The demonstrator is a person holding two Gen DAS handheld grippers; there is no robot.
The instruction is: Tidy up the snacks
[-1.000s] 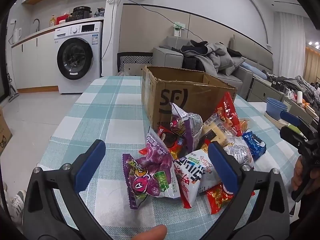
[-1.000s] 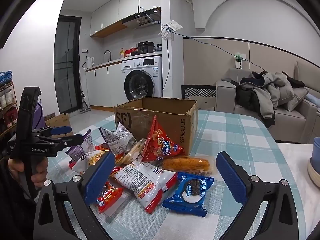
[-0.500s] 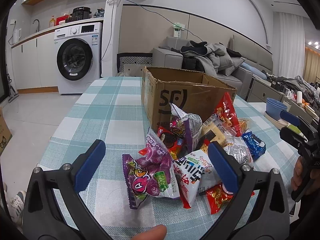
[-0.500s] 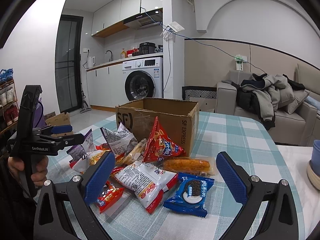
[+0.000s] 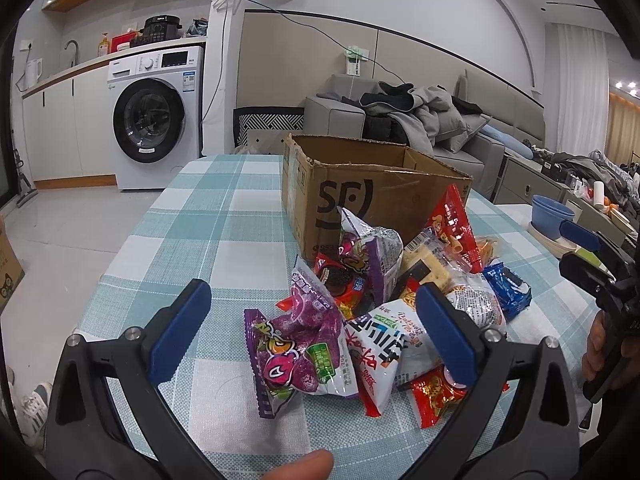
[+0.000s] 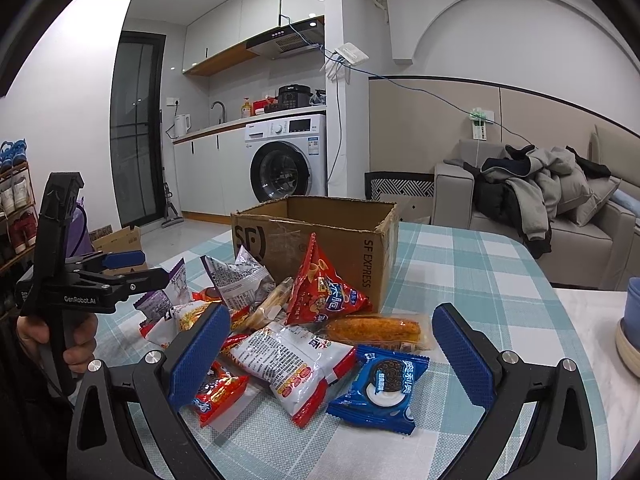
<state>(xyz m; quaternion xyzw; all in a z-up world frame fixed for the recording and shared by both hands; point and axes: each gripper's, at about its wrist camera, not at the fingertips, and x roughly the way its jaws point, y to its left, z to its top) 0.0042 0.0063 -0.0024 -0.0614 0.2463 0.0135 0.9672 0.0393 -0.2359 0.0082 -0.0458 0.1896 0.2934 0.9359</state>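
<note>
A: Count pls?
B: One cardboard box (image 6: 316, 236), open top, printed "SF" on one face & "SF EXPRESS" on the side; inside can't be seen. Snack pile (image 6: 280, 320) sits on the table (image 6: 472, 280) touching the box's near face. At least ten packets, some overlap so can't be exact.

A: Labels?
B: Blue Oreo pack (image 6: 378, 388) at 5 o'clock of the pile, lying flat. Red triangular pack (image 6: 320, 288) upright, leaning on the box. Orange sealed bar (image 6: 374, 330) flat, just beside it at 3 o'clock. White pack w/ red ends (image 6: 290, 362) mid-pile. Purple pack (image 5: 298, 350) at the 7 o'clock edge in left view. Rest is Chinese text, too small to read.

A: Grippers?
B: Left gripper (image 5: 310, 342) fingers spread wide, nothing held, above the purple pack. Right gripper (image 6: 330, 354) fingers also wide apart, empty, over the white pack. Left tool reads "GenRobot.AI".
</note>
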